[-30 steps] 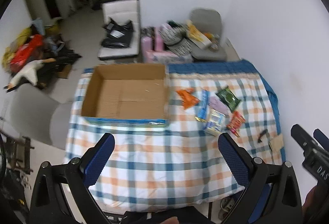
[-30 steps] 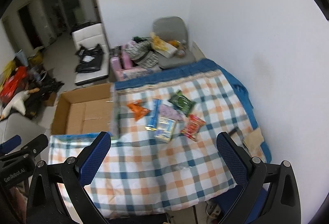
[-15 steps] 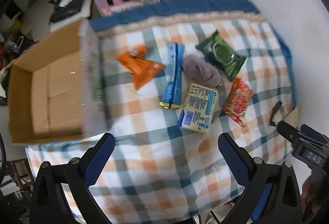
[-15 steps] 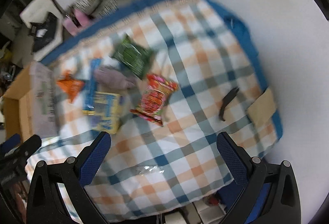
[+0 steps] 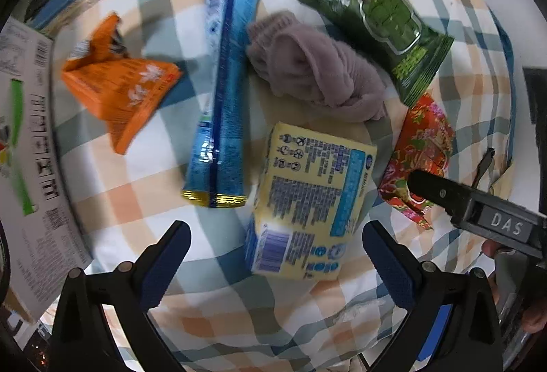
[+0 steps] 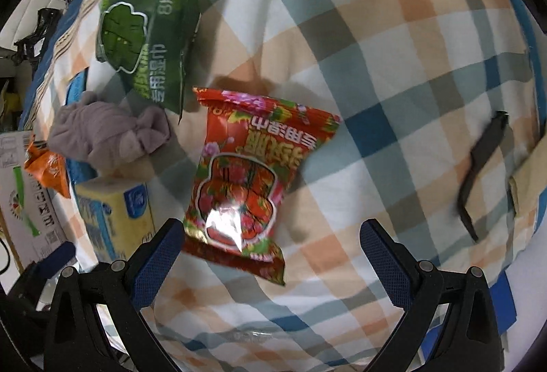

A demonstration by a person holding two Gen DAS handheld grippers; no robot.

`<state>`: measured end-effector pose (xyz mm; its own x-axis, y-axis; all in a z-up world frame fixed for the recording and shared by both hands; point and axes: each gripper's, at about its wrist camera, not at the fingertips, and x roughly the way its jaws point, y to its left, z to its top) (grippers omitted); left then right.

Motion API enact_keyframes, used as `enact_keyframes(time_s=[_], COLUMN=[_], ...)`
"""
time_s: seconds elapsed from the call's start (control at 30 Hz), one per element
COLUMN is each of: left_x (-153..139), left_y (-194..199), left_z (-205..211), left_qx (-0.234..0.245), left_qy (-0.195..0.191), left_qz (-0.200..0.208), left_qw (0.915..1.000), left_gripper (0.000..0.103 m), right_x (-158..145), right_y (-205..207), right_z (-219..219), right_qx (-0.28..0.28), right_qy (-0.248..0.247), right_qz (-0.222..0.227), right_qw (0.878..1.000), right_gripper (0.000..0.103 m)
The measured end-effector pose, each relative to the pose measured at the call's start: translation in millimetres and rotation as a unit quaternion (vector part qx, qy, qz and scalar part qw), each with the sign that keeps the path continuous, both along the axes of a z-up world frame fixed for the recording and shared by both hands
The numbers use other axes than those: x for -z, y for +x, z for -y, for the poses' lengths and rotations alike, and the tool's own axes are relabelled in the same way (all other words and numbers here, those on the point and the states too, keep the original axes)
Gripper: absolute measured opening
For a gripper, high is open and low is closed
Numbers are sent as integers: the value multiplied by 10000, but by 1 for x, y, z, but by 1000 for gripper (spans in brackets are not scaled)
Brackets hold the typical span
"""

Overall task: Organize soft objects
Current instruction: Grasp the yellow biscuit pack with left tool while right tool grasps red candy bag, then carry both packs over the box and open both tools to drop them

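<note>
Several soft packs lie on a checked quilt (image 5: pixel 112 201). A yellow tissue pack (image 5: pixel 307 201) lies between the fingers of my open left gripper (image 5: pixel 275 255), just ahead of the tips. Beyond it are a blue pack (image 5: pixel 222 105), an orange pouch (image 5: pixel 119 88), a mauve cloth (image 5: pixel 314 71) and a green wipes pack (image 5: pixel 379 13). My open right gripper (image 6: pixel 271 255) hovers just short of a red flowered pack (image 6: pixel 249 180), which also shows in the left wrist view (image 5: pixel 420 149). The mauve cloth (image 6: pixel 106 132) and green pack (image 6: pixel 143 37) lie to its far left.
A cardboard box's printed wall (image 5: pixel 30 167) stands at the left edge of the quilt. A black strip (image 6: pixel 482 167) and a tan card (image 6: pixel 533 173) lie near the quilt's right edge. The right gripper's body (image 5: pixel 478 204) shows at the right of the left wrist view.
Both grippers have dropped down and forward towards the quilt. The packs now fill the views, and the room and most of the box have left the frame.
</note>
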<state>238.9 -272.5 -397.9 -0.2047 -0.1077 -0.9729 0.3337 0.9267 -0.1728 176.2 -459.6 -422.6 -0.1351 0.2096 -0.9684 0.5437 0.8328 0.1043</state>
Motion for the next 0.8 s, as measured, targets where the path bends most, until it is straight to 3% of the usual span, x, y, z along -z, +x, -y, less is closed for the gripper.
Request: enact_keyframes(time_s=[0.23,0.33,0.4,0.47,0.53,0.8], left_x=[28,41,46,49,50,37], left_y=[-2,-6,-8,-11,-13,-21], left_z=[15,22,23,26,27,28], left_qx=[256,389,442,475,476,424], left_qy=[200,304,376,478,503,527], left_qz=[14,-14,29,141,207,331], left_qw=[9995,9988,9983,9976,9974,9972], left_gripper=[99,81,64,63,63,63], right_x=[17,27,36,39,45,49], right_y=[5,2,0,-1,-1,-7], right_z=[-8,-13,-15,-18,-26,-53], right_qx=[-37,-16,29,128,174,60], right_qy=[-79,-57,-18,47,45,-207], right_qz=[-167,-232,-239,-291,-388,-396], right_qw=[9998,9997,9997,9995,9991,9990], right_gripper=[103,102,95,75,66,58])
